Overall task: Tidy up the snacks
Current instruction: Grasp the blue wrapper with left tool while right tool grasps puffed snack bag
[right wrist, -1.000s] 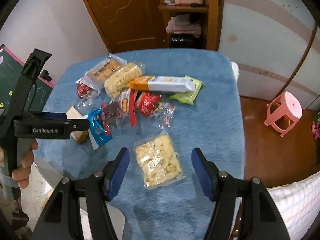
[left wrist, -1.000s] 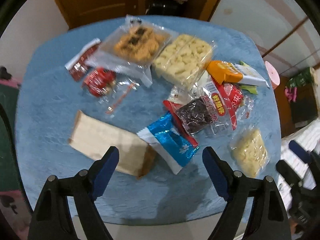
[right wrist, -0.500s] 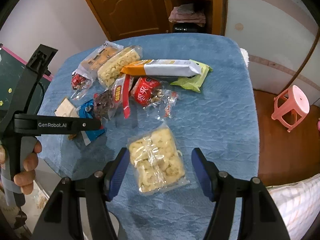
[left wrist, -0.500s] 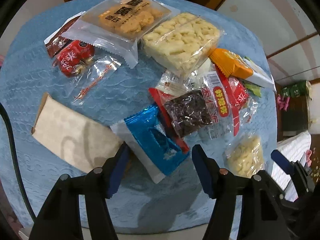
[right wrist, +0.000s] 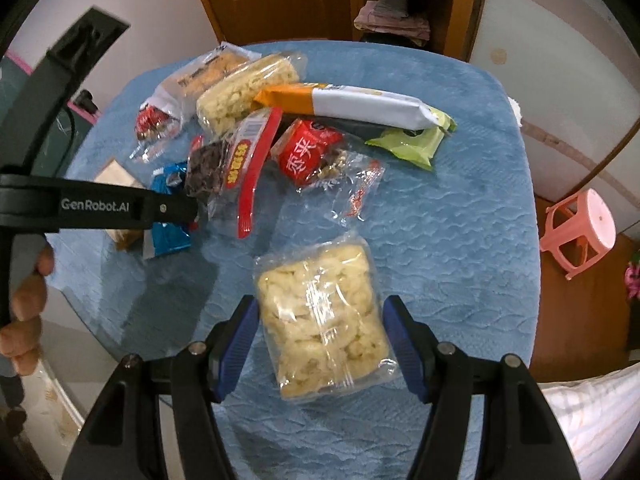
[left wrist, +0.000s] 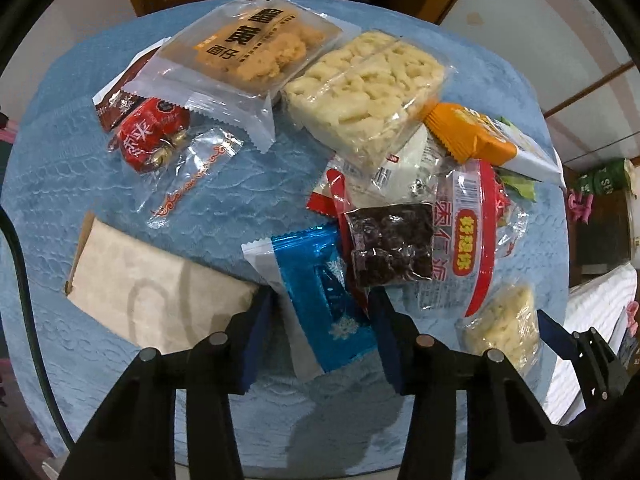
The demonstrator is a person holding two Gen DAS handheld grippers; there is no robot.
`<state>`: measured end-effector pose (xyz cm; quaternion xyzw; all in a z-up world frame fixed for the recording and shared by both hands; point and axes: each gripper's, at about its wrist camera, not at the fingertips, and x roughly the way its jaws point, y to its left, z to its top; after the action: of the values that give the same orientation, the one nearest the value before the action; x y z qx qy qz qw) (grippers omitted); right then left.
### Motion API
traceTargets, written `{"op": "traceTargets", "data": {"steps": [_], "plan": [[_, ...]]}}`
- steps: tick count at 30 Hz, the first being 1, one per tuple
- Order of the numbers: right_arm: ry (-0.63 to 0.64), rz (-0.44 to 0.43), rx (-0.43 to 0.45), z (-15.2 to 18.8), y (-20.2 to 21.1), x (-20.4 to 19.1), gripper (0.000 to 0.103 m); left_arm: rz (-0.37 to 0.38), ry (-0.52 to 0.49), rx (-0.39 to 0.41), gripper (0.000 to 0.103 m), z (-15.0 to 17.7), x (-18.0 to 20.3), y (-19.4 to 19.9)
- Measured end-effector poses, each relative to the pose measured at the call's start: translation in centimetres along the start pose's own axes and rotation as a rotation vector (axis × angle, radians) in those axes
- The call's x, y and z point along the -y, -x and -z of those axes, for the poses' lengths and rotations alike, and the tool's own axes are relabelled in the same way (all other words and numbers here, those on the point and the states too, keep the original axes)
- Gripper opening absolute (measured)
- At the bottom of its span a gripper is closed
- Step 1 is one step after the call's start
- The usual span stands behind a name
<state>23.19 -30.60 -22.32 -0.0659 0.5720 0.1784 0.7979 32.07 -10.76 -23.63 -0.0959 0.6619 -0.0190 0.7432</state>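
Several snack packs lie on a blue tablecloth (left wrist: 224, 196). My left gripper (left wrist: 320, 320) is open with a blue foil pack (left wrist: 320, 304) between its fingers; the pack also shows in the right wrist view (right wrist: 170, 216). My right gripper (right wrist: 320, 332) is open around a clear pack of pale puffed snack (right wrist: 320, 316), which also shows in the left wrist view (left wrist: 504, 328). A pack of dark dried fruit with a red band (left wrist: 400, 248) overlaps the blue pack's far edge.
A brown paper pack (left wrist: 156, 292) lies left of the blue one. Farther back lie a biscuit pack (left wrist: 248, 48), a large puffed-rice pack (left wrist: 364, 88), red candy packs (left wrist: 152, 136), an orange-white bar (right wrist: 352, 100) and a green pack (right wrist: 408, 144). A pink stool (right wrist: 580, 228) stands on the floor to the right.
Both grippers have moved forward and down. The left one now straddles the blue foil pack and the right one straddles the pale puffed snack pack. Both have narrowed a little.
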Motion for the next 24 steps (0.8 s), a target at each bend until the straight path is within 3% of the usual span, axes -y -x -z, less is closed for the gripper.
{"op": "traceTargets", "data": {"steps": [2, 9, 12, 15, 20, 24], "plan": [[0.016, 0.020, -0.001, 0.2, -0.2, -0.3, 0.065, 0.035, 0.024, -0.012, 0.037, 0.0, -0.5, -0.1], [0.071, 0.124, -0.015, 0.7, -1.3, -1.5, 0.067, 0.092, 0.062, -0.035, 0.033, 0.4, -1.6, 0.6], [0.091, 0.169, -0.017, 1.0, -1.3, -2.2, 0.063, 0.116, 0.042, -0.020, 0.033, 1.1, -1.9, 2.1], [0.088, 0.156, -0.020, 1.4, -0.8, -2.5, 0.061, 0.124, 0.008, 0.012, 0.033, 1.9, -1.9, 4.2], [0.088, 0.178, 0.039, 2.1, 2.5, -3.8, 0.061, 0.133, -0.073, 0.080, 0.032, 4.1, -1.7, 9.1], [0.044, 0.156, 0.143, 2.7, 8.1, -4.2, 0.061, 0.132, -0.170, 0.173, 0.032, 7.1, -2.1, 14.7]]}}
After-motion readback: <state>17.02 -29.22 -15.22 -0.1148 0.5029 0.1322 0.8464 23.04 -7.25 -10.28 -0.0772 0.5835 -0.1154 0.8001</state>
